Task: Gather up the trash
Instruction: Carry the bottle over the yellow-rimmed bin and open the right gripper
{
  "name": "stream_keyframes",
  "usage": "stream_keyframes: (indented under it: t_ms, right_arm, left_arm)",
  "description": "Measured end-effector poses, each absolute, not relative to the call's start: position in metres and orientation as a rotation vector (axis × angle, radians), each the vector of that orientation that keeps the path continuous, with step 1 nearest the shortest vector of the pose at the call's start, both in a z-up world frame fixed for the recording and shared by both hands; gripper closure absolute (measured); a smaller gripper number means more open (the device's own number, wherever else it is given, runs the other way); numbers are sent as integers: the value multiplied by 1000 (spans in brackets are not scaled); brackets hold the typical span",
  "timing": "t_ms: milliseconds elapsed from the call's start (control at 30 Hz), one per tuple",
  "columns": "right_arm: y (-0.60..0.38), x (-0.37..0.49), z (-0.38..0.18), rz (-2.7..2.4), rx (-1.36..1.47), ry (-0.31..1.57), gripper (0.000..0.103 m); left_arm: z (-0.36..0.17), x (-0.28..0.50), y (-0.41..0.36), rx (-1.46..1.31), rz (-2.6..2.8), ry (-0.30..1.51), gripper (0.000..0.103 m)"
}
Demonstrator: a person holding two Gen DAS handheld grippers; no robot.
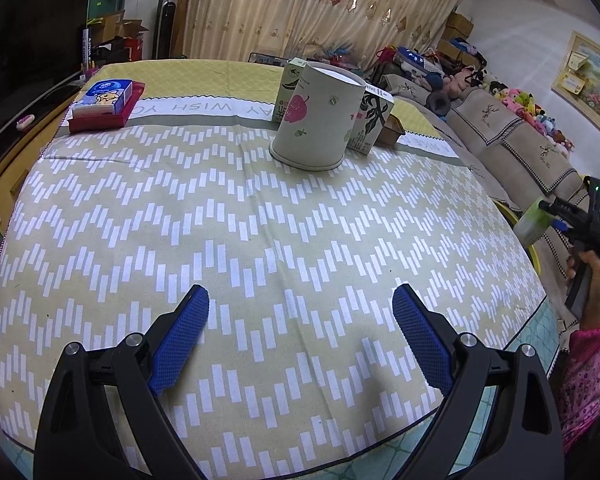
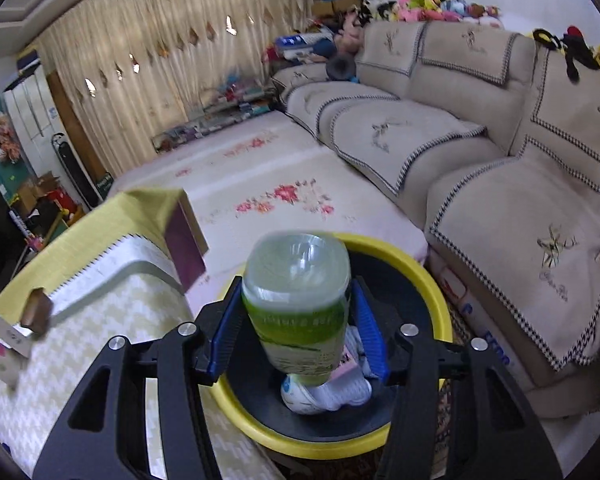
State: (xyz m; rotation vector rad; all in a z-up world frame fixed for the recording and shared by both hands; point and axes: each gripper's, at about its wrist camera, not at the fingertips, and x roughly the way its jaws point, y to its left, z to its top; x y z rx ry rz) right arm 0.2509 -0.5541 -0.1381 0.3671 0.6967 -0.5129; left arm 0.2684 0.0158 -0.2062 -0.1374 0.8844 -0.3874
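Note:
My right gripper [image 2: 296, 312] is shut on a clear plastic bottle with a green label [image 2: 296, 296], held over a yellow-rimmed bin with a black liner [image 2: 420, 280] that has white crumpled trash [image 2: 332, 394] inside. The same gripper with the bottle [image 1: 534, 220] shows at the right edge of the left wrist view. My left gripper [image 1: 300, 312] is open and empty, low over the patterned tablecloth [image 1: 220, 216]. An upside-down paper cup [image 1: 316, 120] stands at the far side, with two cartons [image 1: 374, 120] behind it.
A tissue pack on a red tray [image 1: 106, 102] sits at the table's far left. A small brown box [image 1: 392, 130] is beside the cartons. A beige sofa [image 2: 480, 152] runs along the right. The bin stands between table and sofa.

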Motion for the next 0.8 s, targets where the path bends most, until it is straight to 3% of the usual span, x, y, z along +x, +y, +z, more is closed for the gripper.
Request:
stream_keyframes:
  t_ms: [300,467,800]
  right_arm:
    - [-516,238,-127,-413,381,637,42]
    - [-500,239,-131,-351,383,652,42]
    - [-500,236,-146,-327,419,672,42]
  left_arm:
    - [-199,300,-13,-151,-459,934,11]
    - [-183,344,-47,8,-420,879,11]
    - [-191,418,-59,-26,-319,906,11]
